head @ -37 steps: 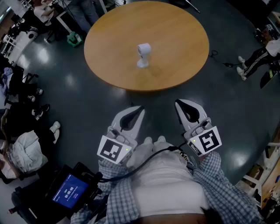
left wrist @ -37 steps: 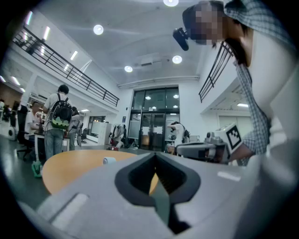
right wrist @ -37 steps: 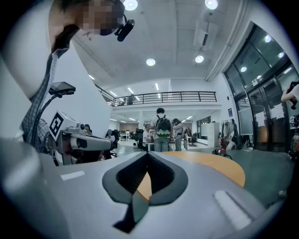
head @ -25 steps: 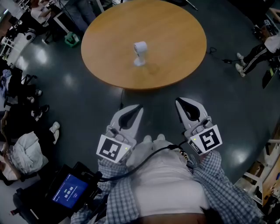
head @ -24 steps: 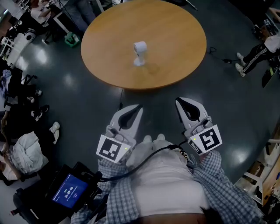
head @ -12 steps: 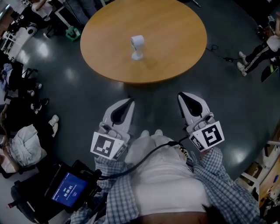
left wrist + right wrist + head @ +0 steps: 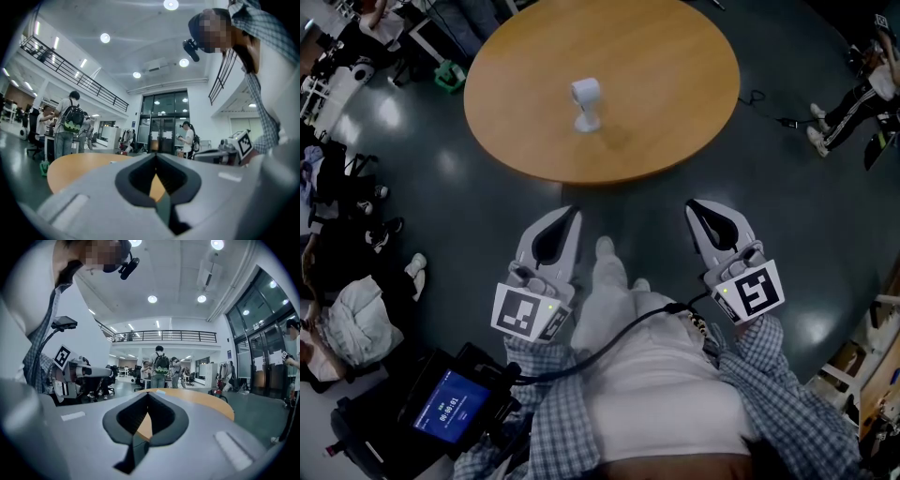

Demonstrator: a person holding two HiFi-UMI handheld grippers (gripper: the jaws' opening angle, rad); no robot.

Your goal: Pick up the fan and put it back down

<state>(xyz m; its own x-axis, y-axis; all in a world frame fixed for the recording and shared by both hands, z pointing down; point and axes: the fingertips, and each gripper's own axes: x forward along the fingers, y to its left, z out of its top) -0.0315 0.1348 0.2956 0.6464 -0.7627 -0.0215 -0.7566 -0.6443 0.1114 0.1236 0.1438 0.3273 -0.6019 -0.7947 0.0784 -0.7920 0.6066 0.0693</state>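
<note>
Head view: a person stands short of a round wooden worktop [image 7: 675, 84] that carries the fan [image 7: 586, 103]; the left gripper [image 7: 572, 213] and the right gripper [image 7: 694, 204] are held over the dark floor [image 7: 637, 211].
Fan: small, white and upright near the middle of the worktop, a little toward its near and left edges; nothing touches it.
Left gripper: off the worktop, short of its near edge, pointing toward it and well apart from the fan.
Left fingers [image 7: 93, 192]: pressed together at the tips in the left gripper view, with nothing between them; the worktop shows through the gap behind the tips.
Right gripper: also short of the near edge, side by side with the left one and apart from it.
Right fingers [image 7: 211, 427]: pressed together at the tips in the right gripper view, pinching nothing.
Person: checked sleeves [image 7: 787, 403], with one shoe [image 7: 606, 251] between the two grippers.
Surroundings: a small lit screen [image 7: 450, 410] at the lower left of the head view; people with backpacks [image 7: 161, 363] stand beyond the worktop's far edge.
</note>
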